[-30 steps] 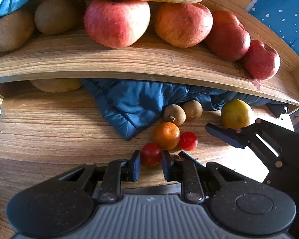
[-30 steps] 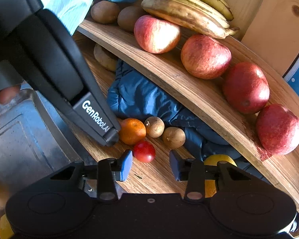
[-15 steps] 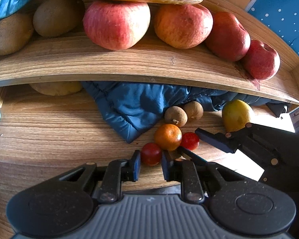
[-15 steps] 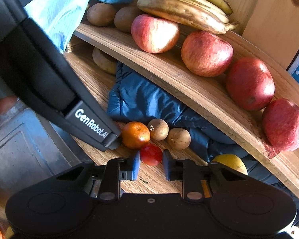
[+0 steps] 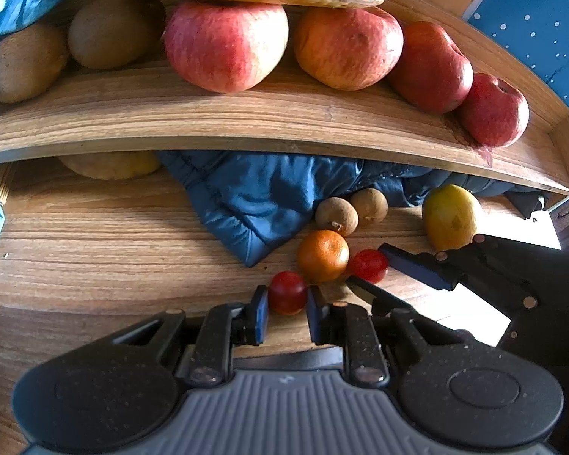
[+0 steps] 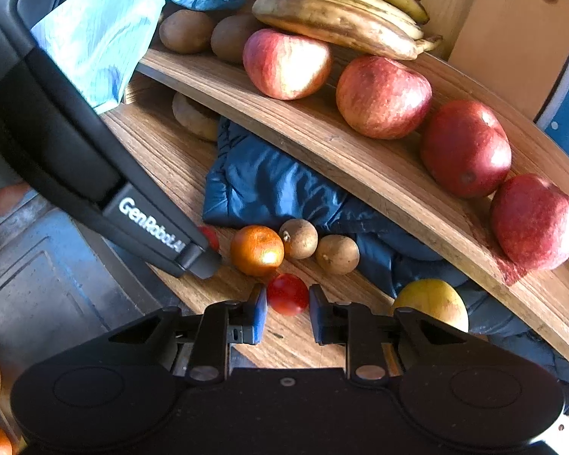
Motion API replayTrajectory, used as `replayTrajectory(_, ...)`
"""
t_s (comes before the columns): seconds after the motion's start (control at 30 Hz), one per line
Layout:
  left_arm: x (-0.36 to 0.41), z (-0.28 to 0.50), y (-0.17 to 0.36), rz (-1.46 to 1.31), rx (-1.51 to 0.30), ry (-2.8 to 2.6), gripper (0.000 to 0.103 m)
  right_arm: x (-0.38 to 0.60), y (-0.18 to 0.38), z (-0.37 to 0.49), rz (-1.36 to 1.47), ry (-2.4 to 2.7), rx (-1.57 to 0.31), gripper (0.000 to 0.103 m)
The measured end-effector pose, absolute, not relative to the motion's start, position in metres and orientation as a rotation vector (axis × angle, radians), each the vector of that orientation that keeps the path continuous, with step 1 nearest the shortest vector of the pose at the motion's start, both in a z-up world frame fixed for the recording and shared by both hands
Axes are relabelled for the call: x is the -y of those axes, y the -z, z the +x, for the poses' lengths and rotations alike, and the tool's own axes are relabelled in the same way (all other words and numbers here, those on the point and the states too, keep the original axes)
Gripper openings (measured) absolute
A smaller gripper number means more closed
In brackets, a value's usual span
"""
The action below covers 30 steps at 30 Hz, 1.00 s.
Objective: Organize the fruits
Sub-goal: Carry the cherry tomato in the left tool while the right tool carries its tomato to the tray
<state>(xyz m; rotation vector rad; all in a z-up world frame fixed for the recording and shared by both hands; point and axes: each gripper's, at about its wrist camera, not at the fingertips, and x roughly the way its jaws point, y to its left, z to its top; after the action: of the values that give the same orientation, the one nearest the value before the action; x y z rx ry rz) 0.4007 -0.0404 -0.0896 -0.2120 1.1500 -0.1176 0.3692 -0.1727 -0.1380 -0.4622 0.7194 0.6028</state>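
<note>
Two red cherry tomatoes lie on the lower wooden board beside a small orange. My left gripper is shut on the nearer tomato, its blue pads pressing both sides. In the right wrist view, my right gripper is shut on the other tomato, which rests on the board. The left wrist view shows that tomato between the right gripper's dark fingers. The left gripper's arm crosses the right wrist view and hides most of its own tomato.
Two brown longans and a yellow-green fruit lie behind the orange. A blue padded cloth sits under the curved wooden shelf, which carries apples, kiwis and bananas. A potato lies under the shelf.
The right gripper's jaws have closed from wide apart onto the second tomato. The left gripper has stayed shut on its tomato in the same spot.
</note>
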Motion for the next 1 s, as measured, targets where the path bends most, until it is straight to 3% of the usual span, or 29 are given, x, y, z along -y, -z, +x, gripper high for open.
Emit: replayTrajectory(1.0,0.003,0.346,0.069,-0.212,-1.107,0.124,0.022,0.134,0.118,0.295,-0.478,-0.640,-0.673,0.025)
